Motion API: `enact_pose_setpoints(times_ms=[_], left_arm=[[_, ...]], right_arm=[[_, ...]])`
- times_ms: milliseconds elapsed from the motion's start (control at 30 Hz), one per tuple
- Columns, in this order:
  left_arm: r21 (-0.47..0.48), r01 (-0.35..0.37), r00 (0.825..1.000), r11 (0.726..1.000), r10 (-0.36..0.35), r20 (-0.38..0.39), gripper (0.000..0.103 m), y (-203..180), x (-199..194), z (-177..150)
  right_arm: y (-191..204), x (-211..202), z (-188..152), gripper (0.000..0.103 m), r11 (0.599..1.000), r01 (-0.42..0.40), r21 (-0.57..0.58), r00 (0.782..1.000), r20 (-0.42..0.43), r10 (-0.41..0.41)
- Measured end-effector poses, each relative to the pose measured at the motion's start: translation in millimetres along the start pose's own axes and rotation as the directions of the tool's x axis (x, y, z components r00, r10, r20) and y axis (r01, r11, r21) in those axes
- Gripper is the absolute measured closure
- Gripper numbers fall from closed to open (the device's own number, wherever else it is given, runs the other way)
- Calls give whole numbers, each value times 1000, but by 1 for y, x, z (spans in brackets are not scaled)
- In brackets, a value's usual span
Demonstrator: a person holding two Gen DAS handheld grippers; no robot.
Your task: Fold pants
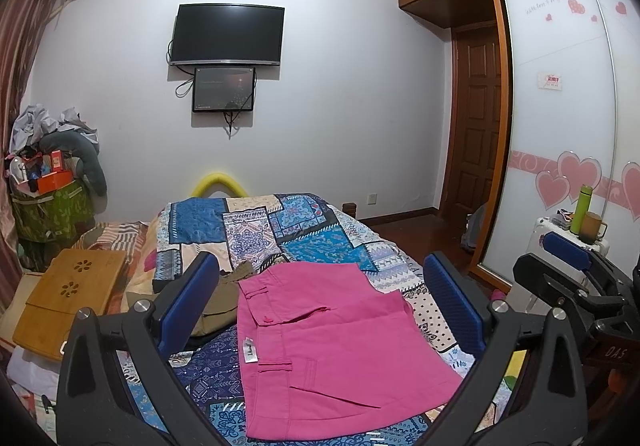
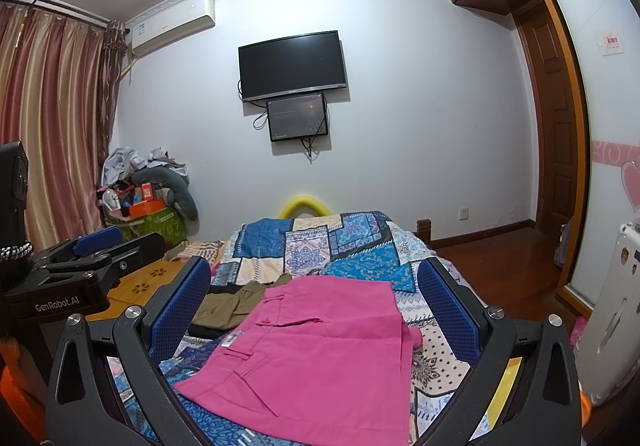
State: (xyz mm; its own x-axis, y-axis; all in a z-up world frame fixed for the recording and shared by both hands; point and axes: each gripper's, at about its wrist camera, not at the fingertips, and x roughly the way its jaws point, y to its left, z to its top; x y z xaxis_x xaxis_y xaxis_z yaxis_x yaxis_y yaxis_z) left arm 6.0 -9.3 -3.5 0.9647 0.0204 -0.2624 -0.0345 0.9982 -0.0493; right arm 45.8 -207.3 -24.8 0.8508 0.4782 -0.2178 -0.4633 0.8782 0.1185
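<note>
Pink pants (image 1: 332,350) lie folded into a compact rectangle on the patchwork bedspread (image 1: 256,226), waistband to the left; they also show in the right wrist view (image 2: 320,346). My left gripper (image 1: 320,302) is open and empty, held above the pants with its blue pads either side. My right gripper (image 2: 314,302) is open and empty above the same pants. The right gripper shows at the right edge of the left wrist view (image 1: 576,274). The left gripper shows at the left of the right wrist view (image 2: 88,258).
Olive-brown clothing (image 1: 218,306) lies left of the pink pants, also in the right wrist view (image 2: 236,306). A wooden lap tray (image 1: 72,298) sits on the bed's left. A cluttered green bin (image 1: 48,206) stands far left. A white suitcase (image 2: 612,310) with a green bottle (image 1: 582,208) stands right.
</note>
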Motion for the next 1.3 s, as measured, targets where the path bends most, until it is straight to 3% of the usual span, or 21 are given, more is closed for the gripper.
enact_pose_setpoints(times_ms=[400,800,1033,1133,1200,1300], left_arm=[[-8,-19,999,1000,19,-51,0,3,29,-6],[43,-84,979,996,90,-183,0,31,119,-13],[82,-81,946,993,103,-308,0,60,189,-31],[55,-88,918,995,102,-382,0,74,217,-43],[32,-84,895,996,89,-437,5,85,236,-54],[36,-85,859,996,92,-504,17,95,258,-69]], right_arm=[[-4,17,-4,0,1000,4,8,999,-36,-4],[-33,78,-30,0,999,53,9,987,-152,-51],[-62,111,-44,0,997,72,31,961,-268,-61],[-75,128,-56,0,996,81,23,937,-341,-68],[-81,135,-63,1,996,83,23,921,-384,-68],[-96,148,-75,10,995,92,33,893,-444,-68]])
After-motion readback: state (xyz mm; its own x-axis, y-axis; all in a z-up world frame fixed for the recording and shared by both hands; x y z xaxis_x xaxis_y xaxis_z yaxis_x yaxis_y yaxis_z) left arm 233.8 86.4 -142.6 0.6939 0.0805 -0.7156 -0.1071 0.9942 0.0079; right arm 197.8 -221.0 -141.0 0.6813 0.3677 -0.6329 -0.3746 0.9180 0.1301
